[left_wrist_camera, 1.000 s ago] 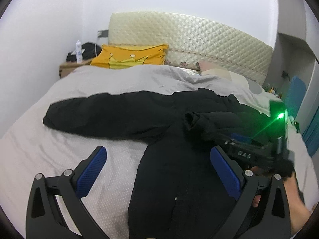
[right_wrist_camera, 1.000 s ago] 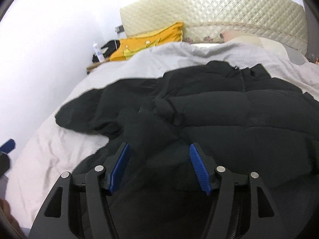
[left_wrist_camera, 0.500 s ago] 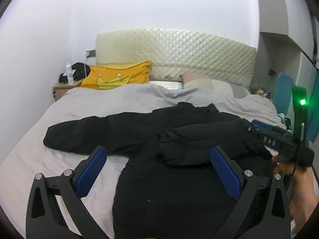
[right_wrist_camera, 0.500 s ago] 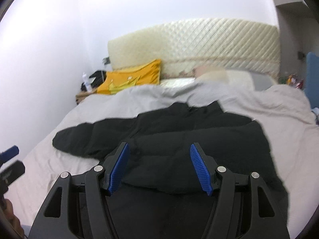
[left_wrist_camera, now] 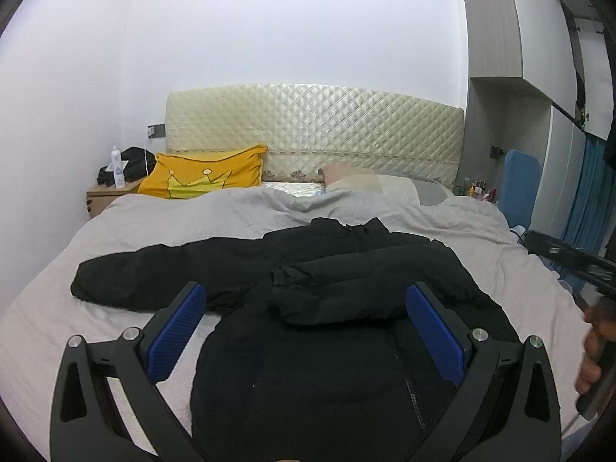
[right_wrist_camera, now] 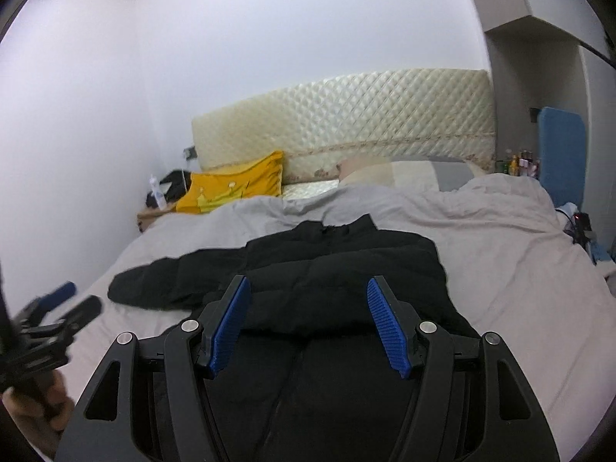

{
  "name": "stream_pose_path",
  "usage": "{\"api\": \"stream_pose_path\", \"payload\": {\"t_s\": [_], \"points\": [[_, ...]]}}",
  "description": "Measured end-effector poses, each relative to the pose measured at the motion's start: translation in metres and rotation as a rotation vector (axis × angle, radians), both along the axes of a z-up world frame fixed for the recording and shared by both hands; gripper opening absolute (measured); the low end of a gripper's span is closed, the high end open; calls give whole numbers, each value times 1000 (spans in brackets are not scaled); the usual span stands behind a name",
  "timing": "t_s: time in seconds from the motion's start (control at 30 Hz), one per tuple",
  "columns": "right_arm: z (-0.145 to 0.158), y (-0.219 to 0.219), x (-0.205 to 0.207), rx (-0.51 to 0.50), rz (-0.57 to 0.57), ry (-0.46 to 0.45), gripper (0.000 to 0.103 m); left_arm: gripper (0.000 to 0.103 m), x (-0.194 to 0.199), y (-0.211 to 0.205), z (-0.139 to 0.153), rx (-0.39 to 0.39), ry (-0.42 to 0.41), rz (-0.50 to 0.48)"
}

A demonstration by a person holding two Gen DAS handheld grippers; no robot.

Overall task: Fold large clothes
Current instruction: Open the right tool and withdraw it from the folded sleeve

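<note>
A black puffer jacket (left_wrist_camera: 308, 346) (right_wrist_camera: 346, 269) lies flat on the grey bedcover (left_wrist_camera: 192, 223) (right_wrist_camera: 500, 250), collar toward the headboard. Its right sleeve (left_wrist_camera: 346, 288) is folded across the chest; the left sleeve (left_wrist_camera: 146, 281) stretches out to the left. My left gripper (left_wrist_camera: 306, 323) hovers open above the jacket's lower body, nothing between its blue pads. My right gripper (right_wrist_camera: 308, 323) also stands open above the jacket, holding nothing. The left gripper shows at the lower left of the right wrist view (right_wrist_camera: 57, 315), and a hand (left_wrist_camera: 595, 350) on the right one shows at the right edge of the left wrist view.
A quilted cream headboard (left_wrist_camera: 315, 131) backs the bed. A yellow crown pillow (left_wrist_camera: 204, 177) and a beige pillow (left_wrist_camera: 365, 179) lie at its head. A wooden nightstand (left_wrist_camera: 102, 196) with a bottle stands at the left; a blue board (right_wrist_camera: 562, 150) and cluttered shelf stand at the right.
Both grippers have pulled up and back from the jacket, the right one much farther. The right sleeve now lies folded across the chest, released.
</note>
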State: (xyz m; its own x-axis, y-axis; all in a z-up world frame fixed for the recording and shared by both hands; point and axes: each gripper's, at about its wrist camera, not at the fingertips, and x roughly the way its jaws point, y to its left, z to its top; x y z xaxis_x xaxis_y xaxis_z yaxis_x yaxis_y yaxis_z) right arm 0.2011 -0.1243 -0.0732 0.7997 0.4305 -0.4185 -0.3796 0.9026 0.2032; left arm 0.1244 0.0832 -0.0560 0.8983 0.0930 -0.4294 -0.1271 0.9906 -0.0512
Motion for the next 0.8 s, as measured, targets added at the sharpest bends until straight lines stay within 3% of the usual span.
{"api": "stream_pose_path", "payload": {"t_s": [0.37,0.53,0.8], "points": [[-19,-37,-46,22,-56,-58,62,103,-2,-3,-18,-7,22,-21],[-34,-45,-61,25,-71,-60,67,103,-4,-4,-27,-32,33,-52],[-51,-51,-80,-12,-87,-78,68,103,-8,-7,-33,-33,33,-59]]}}
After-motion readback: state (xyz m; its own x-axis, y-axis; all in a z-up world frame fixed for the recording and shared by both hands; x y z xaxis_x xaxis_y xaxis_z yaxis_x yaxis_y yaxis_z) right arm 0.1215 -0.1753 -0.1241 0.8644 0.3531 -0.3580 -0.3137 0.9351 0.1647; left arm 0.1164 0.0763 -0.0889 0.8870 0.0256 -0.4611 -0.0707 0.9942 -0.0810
